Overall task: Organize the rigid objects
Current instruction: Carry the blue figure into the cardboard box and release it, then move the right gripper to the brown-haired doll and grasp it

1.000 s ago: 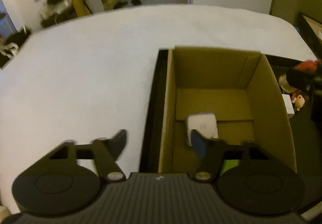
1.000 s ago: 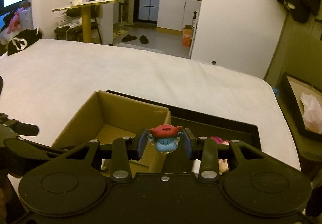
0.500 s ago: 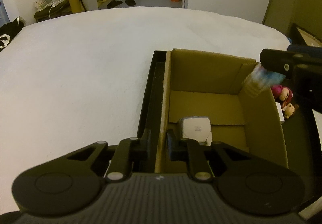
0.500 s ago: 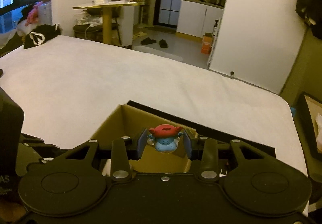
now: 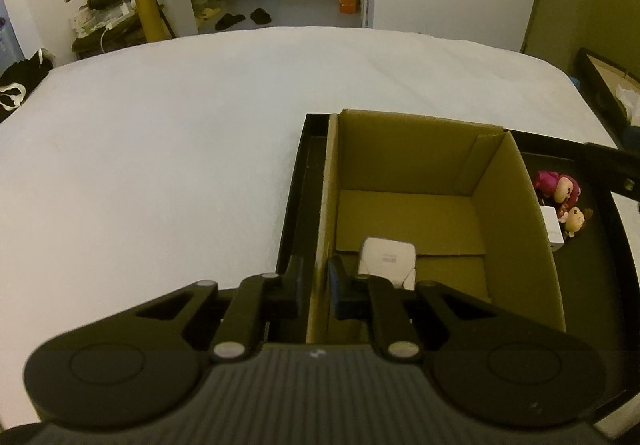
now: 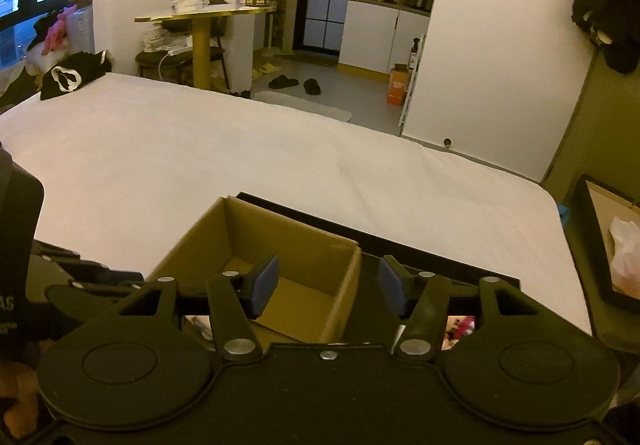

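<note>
Here, a white bed (image 5: 160, 149) fills the upper and left parts of both views. On it, in the right half of the left wrist view, lies a black tray (image 5: 296, 189) holding an open cardboard box (image 5: 516, 213). The left gripper (image 5: 316, 285), at lower centre, is clenched on the box's left wall. The right gripper (image 6: 326, 287), at lower centre of its view, hangs released over the box's right wall. A white boxy object (image 5: 386, 259) lies on the box floor. Two small figurines (image 5: 560, 193) sit in the tray, right of the box.
</note>
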